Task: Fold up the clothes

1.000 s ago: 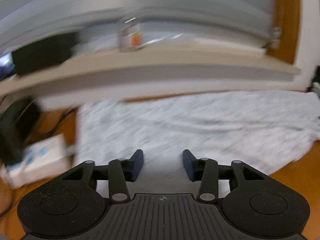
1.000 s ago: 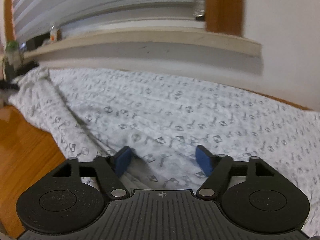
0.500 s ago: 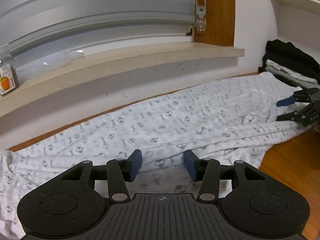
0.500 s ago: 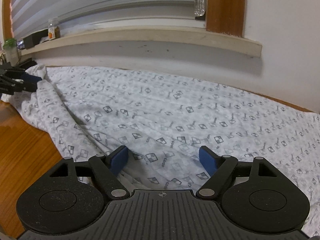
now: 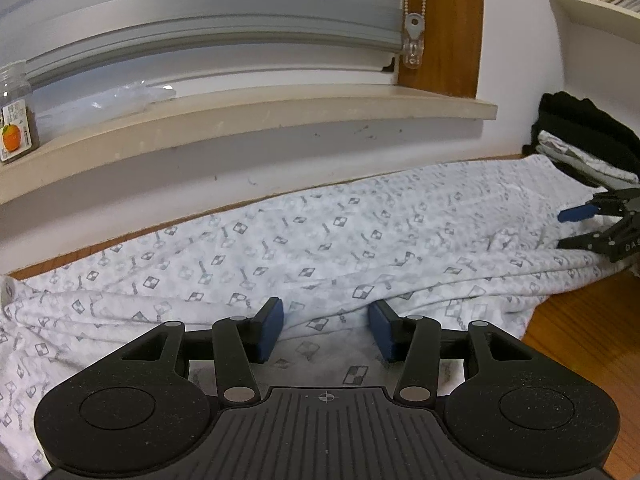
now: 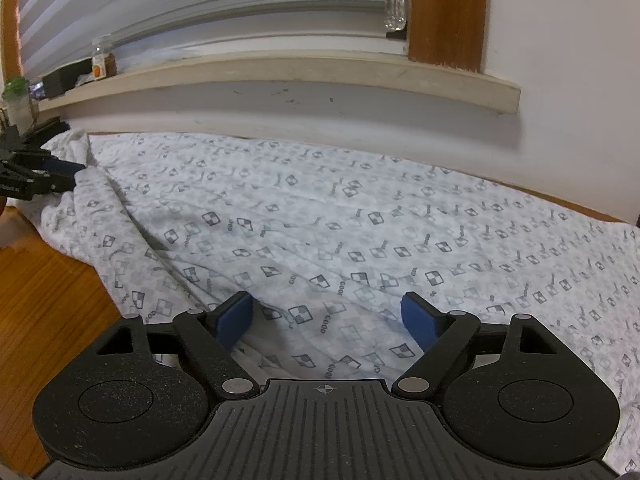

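Left tongs (image 5: 326, 330) and right tongs (image 6: 326, 318) wide open, holding nothing, now steady over the cloth (image 5: 320, 248) after swinging in; ready to pinch the near edge.

Our left claw (image 5: 326, 330) is matte black speckled plastic: a ribbed central plate bearing a small white crosshair mark, flanked by two round discs. Silver rivets pin its angled linkage bars, and its fingers (image 5: 269, 330) end in blue pads. Our right claw (image 6: 326, 320) looks the same, with blue-padded fingers (image 6: 234, 318), silver rivets, ribbed plate and crosshair.
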Available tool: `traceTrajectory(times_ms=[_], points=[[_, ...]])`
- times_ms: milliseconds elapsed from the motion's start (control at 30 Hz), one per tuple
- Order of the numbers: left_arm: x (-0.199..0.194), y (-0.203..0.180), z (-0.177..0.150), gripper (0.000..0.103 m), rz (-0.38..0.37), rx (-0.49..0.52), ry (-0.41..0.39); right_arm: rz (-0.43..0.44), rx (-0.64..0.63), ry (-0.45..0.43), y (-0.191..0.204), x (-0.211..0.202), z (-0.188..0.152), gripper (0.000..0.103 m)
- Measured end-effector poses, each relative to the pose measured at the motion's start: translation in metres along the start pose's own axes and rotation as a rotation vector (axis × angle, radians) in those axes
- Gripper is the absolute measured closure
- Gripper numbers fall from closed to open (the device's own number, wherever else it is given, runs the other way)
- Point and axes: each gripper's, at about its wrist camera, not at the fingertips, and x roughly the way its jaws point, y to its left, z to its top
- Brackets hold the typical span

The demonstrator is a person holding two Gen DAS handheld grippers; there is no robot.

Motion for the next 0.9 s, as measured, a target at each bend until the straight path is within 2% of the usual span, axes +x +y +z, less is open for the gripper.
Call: traceTrajectory(times_ms=[900], points=[[-0.0003, -0.0024, -0.0004, 0.05, 0.009, 0.013, 0.017, -0.004, 0.003, 0.002, -0.0009, 0.0003, 0.0008, 0.019]])
